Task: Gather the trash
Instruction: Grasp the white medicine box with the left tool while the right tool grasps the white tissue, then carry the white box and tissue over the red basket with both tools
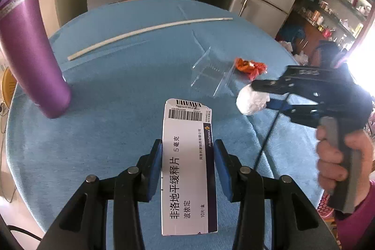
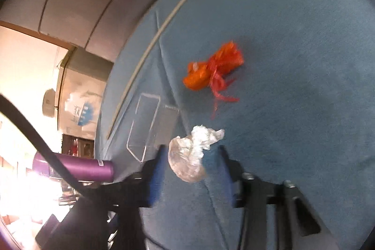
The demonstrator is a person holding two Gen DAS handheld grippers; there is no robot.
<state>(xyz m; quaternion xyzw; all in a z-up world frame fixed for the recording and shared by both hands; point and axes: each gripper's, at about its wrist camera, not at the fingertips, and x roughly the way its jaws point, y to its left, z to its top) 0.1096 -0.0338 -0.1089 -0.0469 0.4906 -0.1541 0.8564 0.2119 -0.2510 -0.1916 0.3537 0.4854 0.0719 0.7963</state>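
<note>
The left gripper (image 1: pixel 187 151) is clenched on the white medicine box (image 1: pixel 187 168), held above the blue table (image 1: pixel 105 90). Right of the box, the right gripper (image 2: pixel 192 156) has a crumpled clear plastic wad (image 2: pixel 191 156) between its fingers; whether they pinch it cannot be told. The orange wrapper (image 2: pixel 211 69) lies beyond the wad, the purple bottle (image 1: pixel 30 57) left of the box.

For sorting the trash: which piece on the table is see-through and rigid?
The clear plastic box, lying between the medicine carton and orange wrapper.
</note>
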